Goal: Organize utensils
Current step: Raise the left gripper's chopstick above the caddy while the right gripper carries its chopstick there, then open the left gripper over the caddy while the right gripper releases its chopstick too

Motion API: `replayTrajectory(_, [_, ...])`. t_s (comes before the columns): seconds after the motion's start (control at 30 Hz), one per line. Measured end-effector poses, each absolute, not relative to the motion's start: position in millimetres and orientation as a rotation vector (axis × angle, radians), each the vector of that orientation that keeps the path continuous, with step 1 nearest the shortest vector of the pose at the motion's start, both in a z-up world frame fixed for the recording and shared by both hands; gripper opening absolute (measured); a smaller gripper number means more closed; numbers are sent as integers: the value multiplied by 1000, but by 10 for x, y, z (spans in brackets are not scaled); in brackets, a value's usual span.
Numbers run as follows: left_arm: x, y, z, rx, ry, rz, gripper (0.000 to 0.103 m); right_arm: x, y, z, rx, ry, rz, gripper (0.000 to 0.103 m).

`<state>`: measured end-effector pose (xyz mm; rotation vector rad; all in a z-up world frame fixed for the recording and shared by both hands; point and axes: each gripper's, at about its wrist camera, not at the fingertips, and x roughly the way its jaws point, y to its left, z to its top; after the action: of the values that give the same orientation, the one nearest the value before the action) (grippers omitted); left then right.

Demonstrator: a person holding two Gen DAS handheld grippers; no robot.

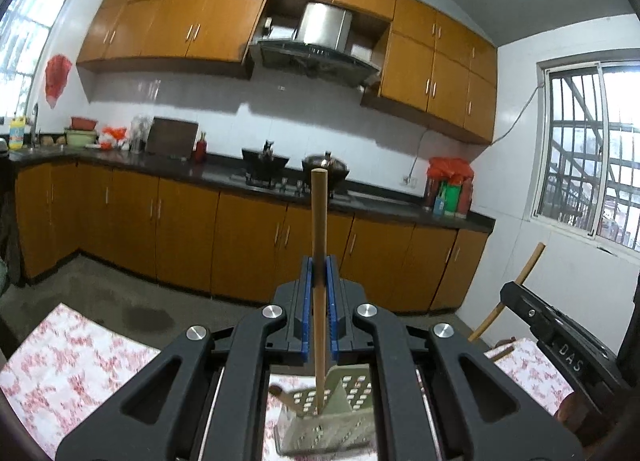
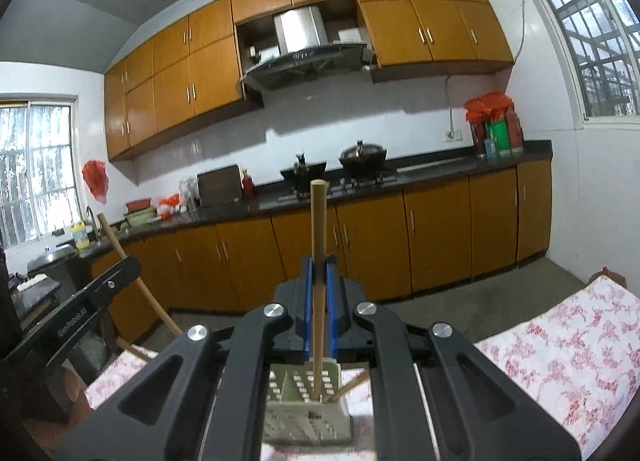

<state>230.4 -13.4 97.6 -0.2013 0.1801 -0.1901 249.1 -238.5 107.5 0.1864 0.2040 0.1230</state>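
Left gripper [image 1: 320, 261] clamps a chopstick [image 1: 319, 217]; right gripper [image 2: 319, 261] pinches another chopstick [image 2: 318, 221]; both tips enter the perforated holder [image 2: 308, 413]; colliding could tip it.

We see two plain wooden sticks and a holder. The left stick [image 1: 319, 221] stands nearly upright, its blunt round tip above the holder [image 1: 332, 417] and its lower end inside it. The right stick [image 2: 319, 229] stands the same way, its foot down in the holder too. The holder is a pale green perforated plastic box with an inner divider. A third stick [image 2: 352, 384] leans slanted inside the holder.
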Motion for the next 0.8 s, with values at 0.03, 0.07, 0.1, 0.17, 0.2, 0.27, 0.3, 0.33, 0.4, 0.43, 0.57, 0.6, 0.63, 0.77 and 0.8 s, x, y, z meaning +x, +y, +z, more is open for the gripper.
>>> replayTrajectory(0.03, [2302, -116, 968, -203, 189, -192, 7, 2484, -2375, 1051, 185, 212, 124, 9])
replayTrajectory(0.07, [2296, -103, 956, -206, 198, -192, 7, 2480, -2379, 1034, 185, 218, 124, 9])
replayTrajectory(0.1, [2270, -87, 949, -210, 202, -193, 7, 2469, -2387, 1019, 186, 222, 121, 10])
replayTrajectory(0.17, [2243, -59, 962, -209, 209, -197, 8, 2462, -2394, 1013, 188, 232, 120, 11])
replayTrajectory(0.2, [2249, -47, 969, -207, 212, -195, 9, 2454, -2410, 1015, 193, 237, 119, 12])
replayTrajectory(0.27, [2233, -36, 995, -204, 215, -193, 15, 2423, -2444, 1022, 201, 239, 117, 18])
replayTrajectory(0.3, [2218, -21, 1009, -204, 215, -191, 17, 2407, -2448, 1043, 202, 237, 113, 18])
replayTrajectory(0.33, [2198, -1, 1031, -205, 214, -187, 22, 2398, -2442, 1068, 201, 234, 110, 19])
replayTrajectory(0.4, [2167, 32, 1072, -210, 212, -181, 24, 2307, -2487, 1107, 199, 224, 100, 20])
replayTrajectory(0.43, [2145, 54, 1089, -212, 213, -178, 25, 2278, -2517, 1124, 199, 222, 97, 21])
replayTrajectory(0.57, [2016, 123, 1151, -205, 222, -158, 25, 2096, -2600, 1148, 185, 227, 75, 23])
replayTrajectory(0.6, [1973, 141, 1156, -201, 226, -154, 25, 2034, -2633, 1130, 180, 234, 69, 23])
replayTrajectory(0.63, [1912, 171, 1156, -193, 235, -143, 26, 1976, -2670, 1104, 178, 244, 62, 23])
replayTrajectory(0.77, [1715, 291, 1056, -173, 280, -108, 34, 1779, -2849, 899, 190, 311, 26, 24])
replayTrajectory(0.8, [1680, 316, 1004, -170, 296, -99, 34, 1752, -2904, 790, 199, 349, 16, 24])
